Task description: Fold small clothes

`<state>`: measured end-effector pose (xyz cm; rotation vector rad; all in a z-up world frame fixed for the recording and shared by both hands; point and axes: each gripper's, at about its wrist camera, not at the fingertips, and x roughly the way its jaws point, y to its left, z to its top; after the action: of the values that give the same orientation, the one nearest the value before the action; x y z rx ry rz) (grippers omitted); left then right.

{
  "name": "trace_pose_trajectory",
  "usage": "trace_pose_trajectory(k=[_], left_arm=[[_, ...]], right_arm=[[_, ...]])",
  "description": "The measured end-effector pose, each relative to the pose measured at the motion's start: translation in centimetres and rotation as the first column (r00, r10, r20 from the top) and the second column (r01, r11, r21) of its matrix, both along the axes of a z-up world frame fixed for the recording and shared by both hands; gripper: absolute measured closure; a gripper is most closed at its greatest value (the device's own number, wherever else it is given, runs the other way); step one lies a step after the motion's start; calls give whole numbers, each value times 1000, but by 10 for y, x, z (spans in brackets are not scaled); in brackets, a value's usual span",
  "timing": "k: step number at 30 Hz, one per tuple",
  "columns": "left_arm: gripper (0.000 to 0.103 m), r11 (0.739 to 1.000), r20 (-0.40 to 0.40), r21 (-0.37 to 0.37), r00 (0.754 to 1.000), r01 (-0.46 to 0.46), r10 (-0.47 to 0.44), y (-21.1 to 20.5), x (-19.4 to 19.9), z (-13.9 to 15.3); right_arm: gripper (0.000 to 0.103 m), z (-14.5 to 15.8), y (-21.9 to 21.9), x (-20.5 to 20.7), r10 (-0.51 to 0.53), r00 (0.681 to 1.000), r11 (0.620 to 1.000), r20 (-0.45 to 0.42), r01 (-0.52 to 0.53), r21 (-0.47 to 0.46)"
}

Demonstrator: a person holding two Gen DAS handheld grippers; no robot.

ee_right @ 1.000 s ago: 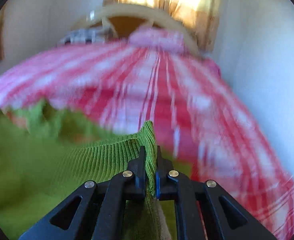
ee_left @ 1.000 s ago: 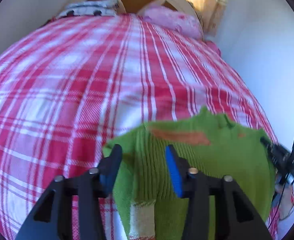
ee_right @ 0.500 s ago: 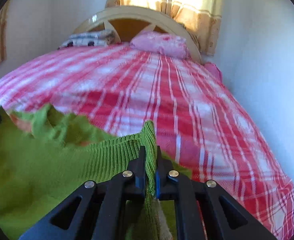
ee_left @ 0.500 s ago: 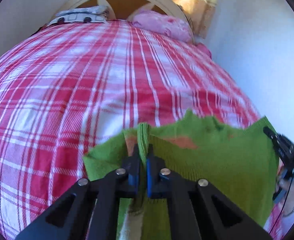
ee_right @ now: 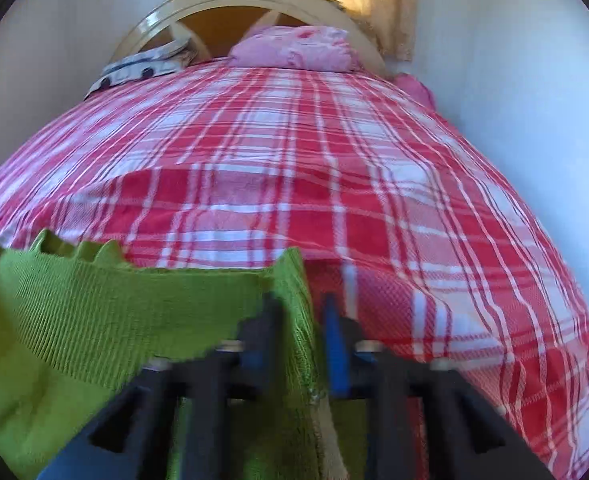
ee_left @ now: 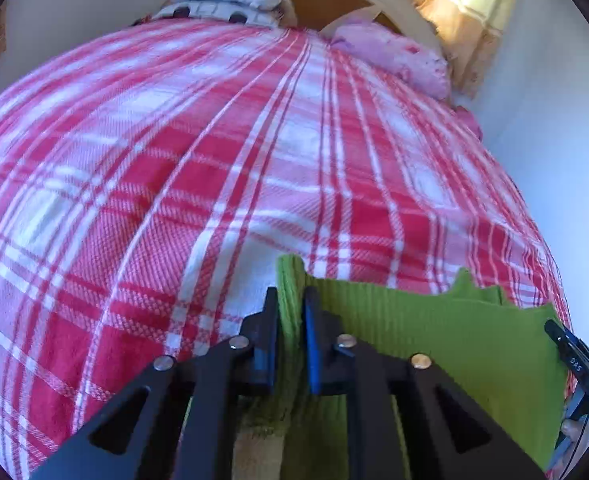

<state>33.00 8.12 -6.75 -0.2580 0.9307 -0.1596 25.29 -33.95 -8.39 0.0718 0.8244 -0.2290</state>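
green knitted sweater (ee_left: 434, 332), ribbed, spread across the near end of the bed, on the red and white checked blanket (ee_left: 214, 168); its far edge is jagged, with small points standing up. left gripper (ee_left: 290, 320): jaws parting, a raised fold of the sweater's left edge between them, the left pad against the knit and the blue pad close beside it. right gripper (ee_right: 302, 320): blurred; jaws parting, the sweater's right edge between them, lying against the left finger with a clear gap to the blue pad (ee_right: 336, 352). at the far end of the bed, a pink pillow (ee_right: 294, 48) and a grey patterned pillow (ee_right: 142, 66) lie against the curved cream headboard (ee_right: 230, 0); behind the headboard hangs a sunlit curtain (ee_right: 382, 4).
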Motion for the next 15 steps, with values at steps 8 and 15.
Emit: trace_pose_trajectory(k=[8,15], left_arm=[[65,995,45,93,999,-27,23,7,-29,26],[45,973,90,173,981,152,-169,-31,-117,49]], right_arm=[[64,47,-19,-66,-135,966,991,219,130,36],[64,49,35,-134,146,980,989,133,-141,-43]])
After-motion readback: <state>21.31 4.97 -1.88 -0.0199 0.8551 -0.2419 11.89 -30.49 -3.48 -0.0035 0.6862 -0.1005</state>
